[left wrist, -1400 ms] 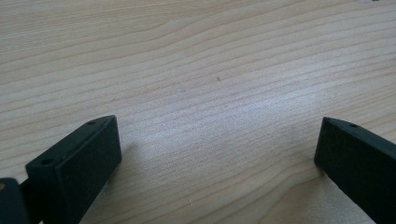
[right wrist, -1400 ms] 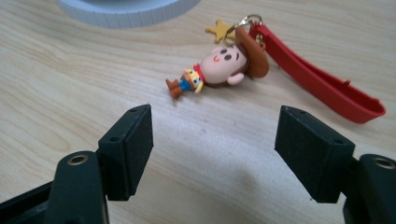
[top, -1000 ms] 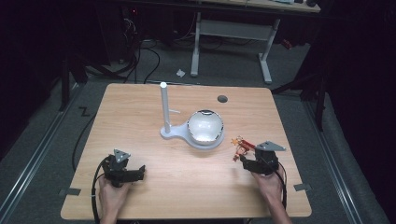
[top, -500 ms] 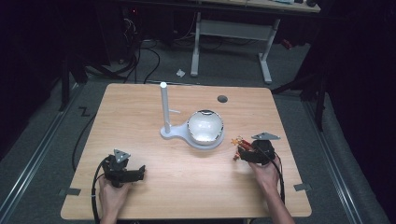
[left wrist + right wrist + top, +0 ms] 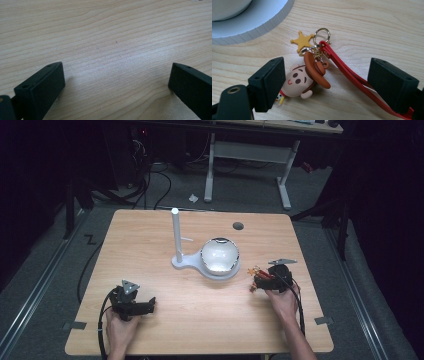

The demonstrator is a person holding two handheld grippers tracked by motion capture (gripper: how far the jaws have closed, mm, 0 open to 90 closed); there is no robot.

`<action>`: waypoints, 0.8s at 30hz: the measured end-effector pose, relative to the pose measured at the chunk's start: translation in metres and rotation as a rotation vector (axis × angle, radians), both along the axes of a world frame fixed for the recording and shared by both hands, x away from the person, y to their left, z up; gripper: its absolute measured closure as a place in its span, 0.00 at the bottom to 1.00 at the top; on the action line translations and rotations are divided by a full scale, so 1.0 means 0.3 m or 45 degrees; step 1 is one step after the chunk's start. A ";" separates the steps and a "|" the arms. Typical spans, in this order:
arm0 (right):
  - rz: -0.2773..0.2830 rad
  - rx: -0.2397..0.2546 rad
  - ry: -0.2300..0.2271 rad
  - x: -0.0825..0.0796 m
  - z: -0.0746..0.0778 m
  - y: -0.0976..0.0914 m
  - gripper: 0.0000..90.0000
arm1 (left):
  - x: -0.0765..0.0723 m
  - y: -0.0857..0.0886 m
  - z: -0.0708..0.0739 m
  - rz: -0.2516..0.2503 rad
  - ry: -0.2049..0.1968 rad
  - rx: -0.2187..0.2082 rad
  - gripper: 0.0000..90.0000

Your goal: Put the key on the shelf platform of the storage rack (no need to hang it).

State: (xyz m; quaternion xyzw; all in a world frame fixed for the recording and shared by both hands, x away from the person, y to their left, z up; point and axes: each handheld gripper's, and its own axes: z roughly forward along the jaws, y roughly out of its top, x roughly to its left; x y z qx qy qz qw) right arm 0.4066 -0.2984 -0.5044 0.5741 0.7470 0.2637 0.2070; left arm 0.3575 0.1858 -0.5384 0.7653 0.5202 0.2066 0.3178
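A keyring with a small cowboy figure [image 5: 298, 81], a yellow star [image 5: 302, 41] and a red strap [image 5: 347, 72] lies on the wooden table [image 5: 200, 320], right of the white stand. In the high view the keyring [image 5: 256, 271] sits at the tip of my right gripper [image 5: 257, 281]. My right gripper [image 5: 328, 72] has just been opening its jaws, which now stand wide apart with the figure and strap between them. The left pad is close beside the figure's head. My left gripper [image 5: 151, 304] rests at the near left, and its view shows it [image 5: 117, 82] open over bare wood.
A white stand [image 5: 176, 235] with an upright post and a round base holding a white bowl [image 5: 220, 255] is at the table's middle; its ribbed base edge [image 5: 262, 22] lies just beyond the keyring. A dark round hole [image 5: 238, 226] is at the far side.
My right gripper has shifted slightly forward and left toward the keyring and tilted, and its jaws have widened. The left gripper has stayed put.
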 end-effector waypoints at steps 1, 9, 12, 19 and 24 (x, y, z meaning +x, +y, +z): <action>-0.001 0.012 0.011 0.003 0.000 -0.002 0.17 | 0.000 0.000 0.000 0.000 0.000 0.000 0.01; 0.048 0.006 0.083 0.003 -0.024 0.022 0.19 | 0.000 0.000 0.000 0.000 0.000 0.001 0.01; 0.082 -0.001 0.072 -0.004 -0.027 0.035 0.32 | 0.000 0.000 0.000 0.000 0.000 0.000 0.01; 0.134 -0.009 0.027 -0.030 -0.035 0.028 0.63 | 0.000 0.000 0.000 0.000 0.000 0.000 0.01; 0.149 0.004 0.014 -0.038 -0.036 0.011 0.69 | 0.000 0.000 0.000 0.000 0.000 0.000 0.01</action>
